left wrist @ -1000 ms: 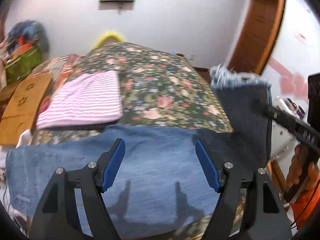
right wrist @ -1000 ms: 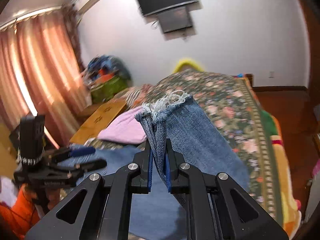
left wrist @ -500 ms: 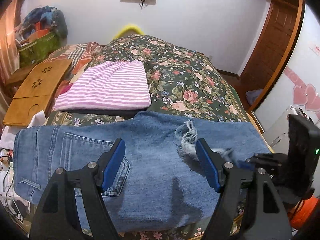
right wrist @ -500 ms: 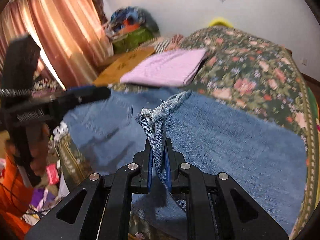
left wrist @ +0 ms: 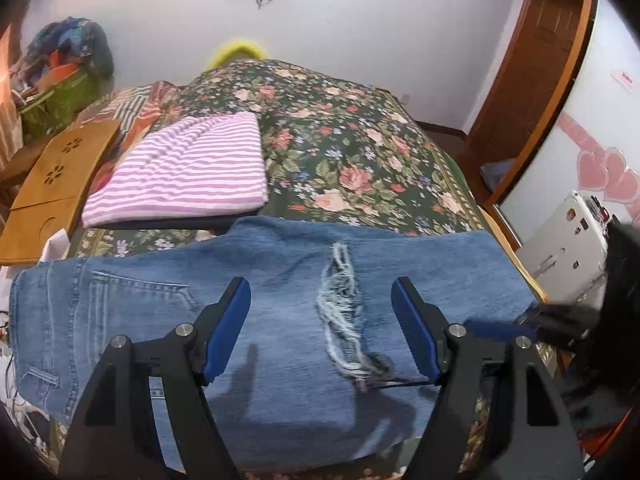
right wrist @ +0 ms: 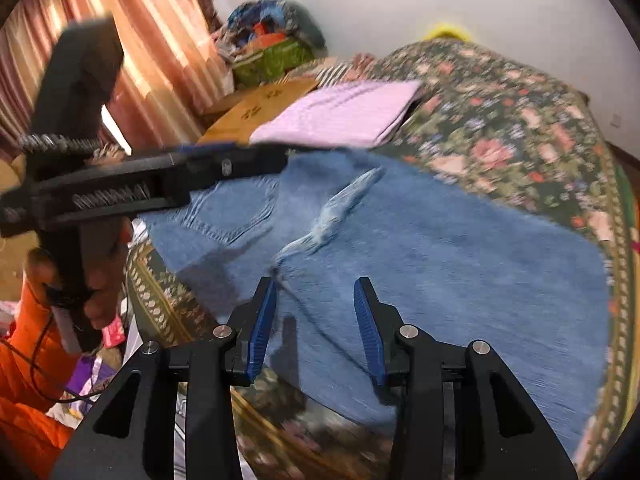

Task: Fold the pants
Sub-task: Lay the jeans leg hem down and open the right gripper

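Your jeans (left wrist: 280,320) lie folded across the near edge of the bed (left wrist: 360,152), frayed hems (left wrist: 344,320) on top near the middle. Your right gripper (right wrist: 316,320) has just been opening its jaws; nothing sits between them now. Your left gripper (left wrist: 320,328) hovers over the denim, jaws wide and empty. A striped top (left wrist: 188,172) lies behind.

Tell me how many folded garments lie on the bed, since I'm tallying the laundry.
2. The jeans, folded over with the frayed hem on top, lie across the near edge; the pink striped garment lies behind them on the floral bedspread. Others may be hidden.
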Demonstrator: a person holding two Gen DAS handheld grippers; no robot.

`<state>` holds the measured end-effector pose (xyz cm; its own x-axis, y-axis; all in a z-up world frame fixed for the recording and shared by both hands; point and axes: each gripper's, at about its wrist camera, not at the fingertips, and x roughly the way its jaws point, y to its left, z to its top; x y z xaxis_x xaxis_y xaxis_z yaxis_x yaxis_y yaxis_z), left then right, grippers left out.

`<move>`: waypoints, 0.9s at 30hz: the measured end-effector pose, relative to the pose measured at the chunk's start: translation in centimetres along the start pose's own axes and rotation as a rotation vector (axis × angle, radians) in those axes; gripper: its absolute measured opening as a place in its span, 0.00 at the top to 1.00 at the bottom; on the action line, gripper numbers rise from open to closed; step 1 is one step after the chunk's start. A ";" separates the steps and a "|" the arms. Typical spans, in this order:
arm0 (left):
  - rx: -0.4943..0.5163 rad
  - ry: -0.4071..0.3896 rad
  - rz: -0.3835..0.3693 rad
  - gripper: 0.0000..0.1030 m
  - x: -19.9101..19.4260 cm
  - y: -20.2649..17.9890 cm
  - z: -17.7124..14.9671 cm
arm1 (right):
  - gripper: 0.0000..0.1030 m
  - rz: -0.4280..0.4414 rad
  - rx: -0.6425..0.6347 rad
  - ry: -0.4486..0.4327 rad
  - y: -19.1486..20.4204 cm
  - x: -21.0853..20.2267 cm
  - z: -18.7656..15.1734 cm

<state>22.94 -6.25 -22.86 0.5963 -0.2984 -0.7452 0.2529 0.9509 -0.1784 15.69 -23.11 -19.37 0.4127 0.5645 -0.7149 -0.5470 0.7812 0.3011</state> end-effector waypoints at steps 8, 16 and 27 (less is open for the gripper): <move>0.059 0.108 -0.029 0.29 3.5 -3.3 -2.0 | 0.57 -0.199 0.109 -0.094 -5.7 -4.5 -1.2; 0.053 0.171 -0.040 0.25 5.0 -2.8 -5.0 | 0.57 -0.233 0.237 0.004 -9.5 -3.2 -6.1; 0.041 0.108 0.035 0.22 1.3 -0.7 -6.4 | 0.55 -0.240 0.236 0.019 -8.9 -5.4 -7.1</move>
<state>18.69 -6.77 -27.81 0.5205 -0.2522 -0.8157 0.2655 0.9558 -0.1261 13.16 -35.07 -22.66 0.4940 0.3537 -0.7942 -0.2517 0.9326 0.2588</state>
